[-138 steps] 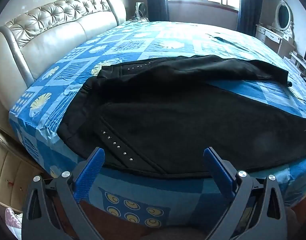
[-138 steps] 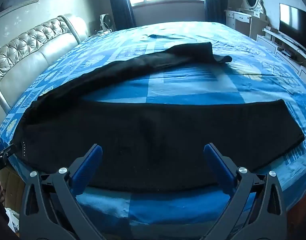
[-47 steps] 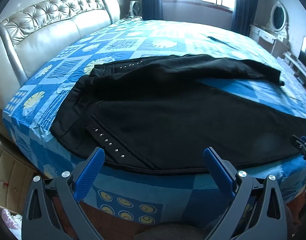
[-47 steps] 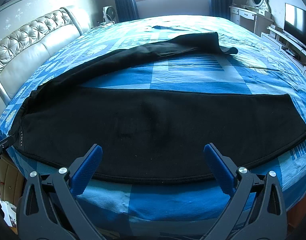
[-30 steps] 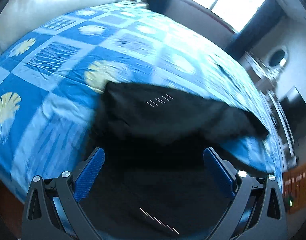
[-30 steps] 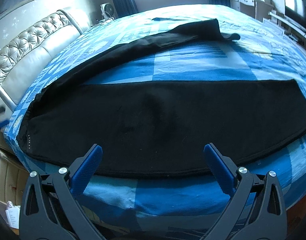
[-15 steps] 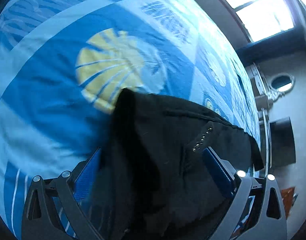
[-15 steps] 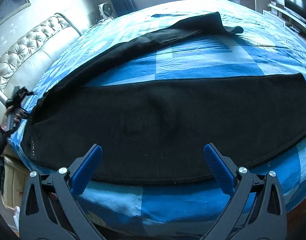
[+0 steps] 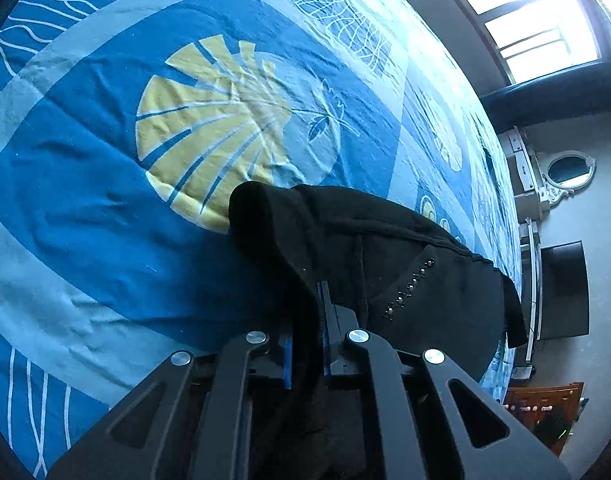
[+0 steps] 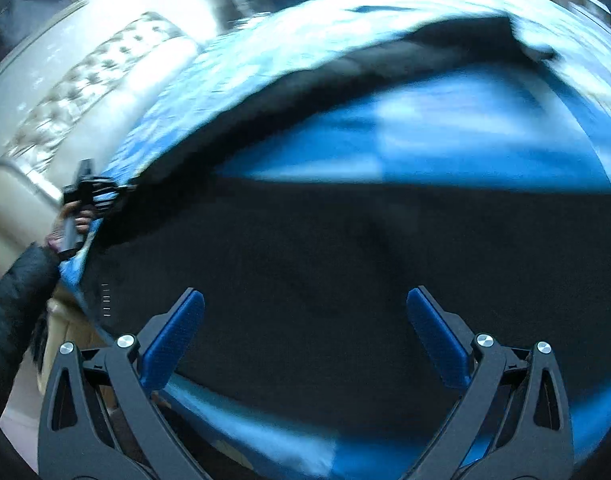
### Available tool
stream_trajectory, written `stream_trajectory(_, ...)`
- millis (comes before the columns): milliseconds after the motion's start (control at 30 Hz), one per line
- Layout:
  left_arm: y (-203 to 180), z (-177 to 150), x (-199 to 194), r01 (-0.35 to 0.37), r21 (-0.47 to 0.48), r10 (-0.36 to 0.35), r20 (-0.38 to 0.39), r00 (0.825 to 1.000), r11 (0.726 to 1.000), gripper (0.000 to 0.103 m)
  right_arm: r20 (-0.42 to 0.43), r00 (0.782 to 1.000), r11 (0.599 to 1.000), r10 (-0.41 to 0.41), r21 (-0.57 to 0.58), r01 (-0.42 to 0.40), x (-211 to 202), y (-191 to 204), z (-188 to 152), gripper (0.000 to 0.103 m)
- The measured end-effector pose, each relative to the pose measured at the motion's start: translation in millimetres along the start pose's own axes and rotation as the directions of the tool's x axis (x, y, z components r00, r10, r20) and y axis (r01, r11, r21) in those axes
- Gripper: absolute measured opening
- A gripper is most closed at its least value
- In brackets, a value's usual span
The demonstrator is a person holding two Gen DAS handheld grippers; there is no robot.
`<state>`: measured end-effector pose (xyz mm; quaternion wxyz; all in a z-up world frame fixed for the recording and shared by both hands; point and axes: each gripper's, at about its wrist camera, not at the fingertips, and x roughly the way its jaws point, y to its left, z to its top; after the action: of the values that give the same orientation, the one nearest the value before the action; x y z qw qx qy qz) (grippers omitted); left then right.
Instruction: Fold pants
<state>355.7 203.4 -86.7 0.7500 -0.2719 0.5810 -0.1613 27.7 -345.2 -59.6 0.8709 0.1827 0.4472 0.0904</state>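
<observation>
No legible text, labels or signs anywhere

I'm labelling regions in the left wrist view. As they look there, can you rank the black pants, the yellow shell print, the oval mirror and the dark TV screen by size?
Largest to smallest, as they look in this view:
1. black pants
2. yellow shell print
3. dark TV screen
4. oval mirror
The TV and mirror stand far off at the warped edge, so their true sizes stay unsure.

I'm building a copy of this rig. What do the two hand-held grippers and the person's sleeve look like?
Both match: the right hand-held gripper and the left hand-held gripper have black cut-out linkage arms with silver round pivot bolts and blue ribbed pads on the fingers. The sleeve is dark and fuzzy.
</observation>
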Motion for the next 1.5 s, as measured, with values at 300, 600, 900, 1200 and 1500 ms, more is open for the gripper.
stream_trajectory(300, 11, 0, 1, 0.057, -0.01, -0.057, 0.009, 0.998, 0.998, 0.009, -0.043, 0.997, 0.915, 0.058, -0.398, -0.07, 77, 45, 193, 0.101)
stream_trajectory(600, 37, 0, 1, 0.193, -0.072, -0.193, 0.011, 0.981, 0.979, 0.01, -0.227, 0.974, 0.847, -0.015, -0.521, -0.108, 216, 59, 287, 0.096)
stream_trajectory(900, 24, 0, -13, 0.127, -0.019, -0.126, 0.044, 0.991, 0.992, 0.01, -0.339, 0.922, 0.767, -0.185, -0.637, -0.08, 267, 58, 279, 0.018)
stream_trajectory(1200, 17, -26, -91, 0.337, 0.024, -0.333, 0.234, 0.914, 0.941, 0.009, -0.052, 0.989, 0.69, -0.138, -0.721, 0.059, 170, 87, 242, 0.008)
stream_trajectory(1500, 3, -127, -125, 0.301, 0.079, -0.309, 0.131, 0.942, 0.95, 0.009, 0.338, 0.935, 0.484, -0.105, -0.804, 0.345, 21, 119, 80, 0.008)
